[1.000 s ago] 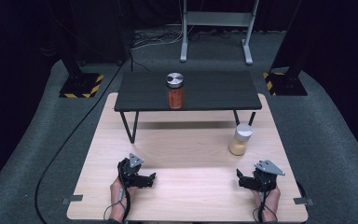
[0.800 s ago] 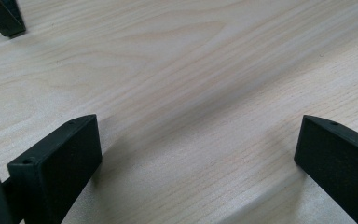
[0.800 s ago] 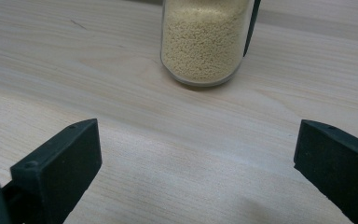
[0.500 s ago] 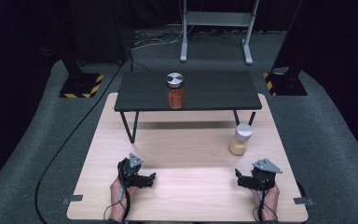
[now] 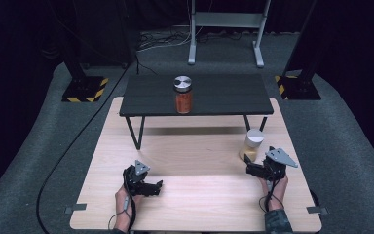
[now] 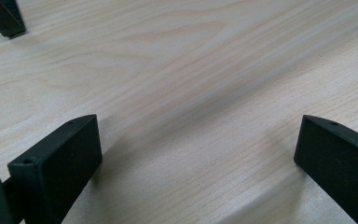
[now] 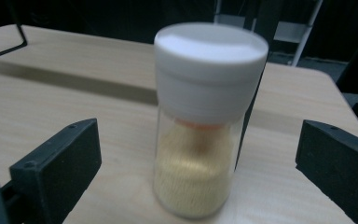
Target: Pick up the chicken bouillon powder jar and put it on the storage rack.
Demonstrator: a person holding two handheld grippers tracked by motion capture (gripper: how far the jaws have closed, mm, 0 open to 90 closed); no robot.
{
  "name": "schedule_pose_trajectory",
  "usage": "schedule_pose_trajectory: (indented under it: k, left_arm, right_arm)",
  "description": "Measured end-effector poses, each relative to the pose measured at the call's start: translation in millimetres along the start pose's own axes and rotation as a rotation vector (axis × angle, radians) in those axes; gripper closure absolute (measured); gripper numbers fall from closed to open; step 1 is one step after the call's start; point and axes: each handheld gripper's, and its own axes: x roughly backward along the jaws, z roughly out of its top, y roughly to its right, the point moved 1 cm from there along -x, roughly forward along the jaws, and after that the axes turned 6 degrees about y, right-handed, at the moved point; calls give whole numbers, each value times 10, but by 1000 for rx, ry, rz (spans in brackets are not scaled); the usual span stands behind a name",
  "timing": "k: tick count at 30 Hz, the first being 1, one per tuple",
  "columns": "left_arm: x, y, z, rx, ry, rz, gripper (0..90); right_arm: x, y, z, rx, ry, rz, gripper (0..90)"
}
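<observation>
right claw [image 5: 254,168] wide, jaws set either side of the white-capped jar [image 7: 203,126] without touching it; in the right gripper view the jar stands upright dead centre between them, yellow granules filling the lower half. since a second ago this claw has crept toward 11 o'clock, closing the gap to the jar [image 5: 252,145], which has not moved. judgement: the reach is nearly done and the grasp comes next, with the jaws only needing to go in a little further before closing.

left claw [image 5: 152,187] also wide, holding nothing, parked low on the bench at about 7 o'clock, unchanged; its own view gives bare wood grain and one black leg foot.

bench [image 5: 199,204] pale wood, otherwise bare. small black table [image 5: 224,95] stands on it at 12 o'clock, carrying a metal-lidded jar [image 5: 183,94] of orange-red stuff. room dark: grey carpet, cable [image 5: 78,146] trailing at 9 o'clock, hazard-striped stand bases [image 5: 85,89] at 10 and 2, grey frame [image 5: 226,29] behind.
</observation>
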Motion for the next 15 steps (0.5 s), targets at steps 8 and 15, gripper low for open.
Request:
schedule_pose_trajectory:
  k: [8,15]
  left_arm:
    - [1,4,0,-1,0,1,3]
    - [2,7,-1,-2,1,2,3]
  right_arm:
    - [-209,13,24,-31,26,-6,0]
    - [-315,26,6,-37,55,0,0]
